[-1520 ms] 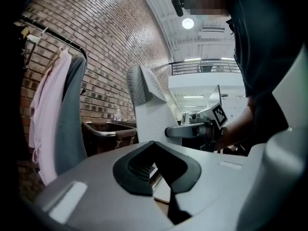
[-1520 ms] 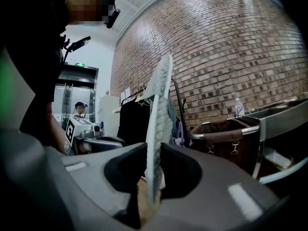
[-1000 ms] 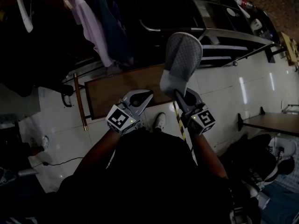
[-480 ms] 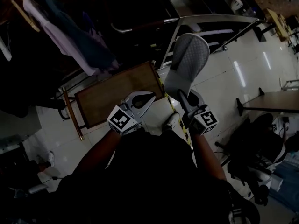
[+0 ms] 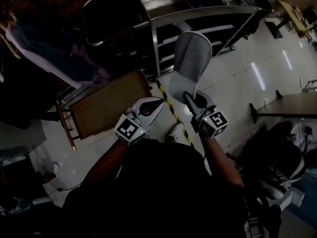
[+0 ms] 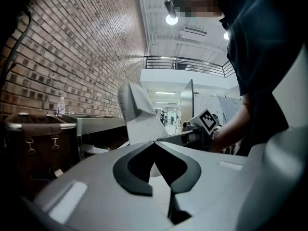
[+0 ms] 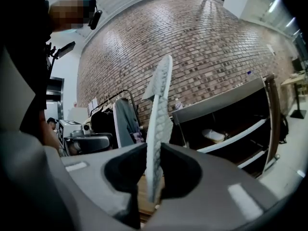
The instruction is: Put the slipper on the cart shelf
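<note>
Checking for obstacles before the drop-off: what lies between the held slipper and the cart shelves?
Nothing. In the right gripper view the slipper, clamped upright in the right tongs, faces the cart shelves across open air, with no object in the gap.

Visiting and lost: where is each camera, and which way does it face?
Head view: on the person's head, looking down at arms, left gripper, right gripper.
Left gripper view: on that gripper, past shut jaws toward the right gripper and forearm.
Right gripper view: along jaws clamping the slipper, toward the cart.
All three share the slipper.
</note>
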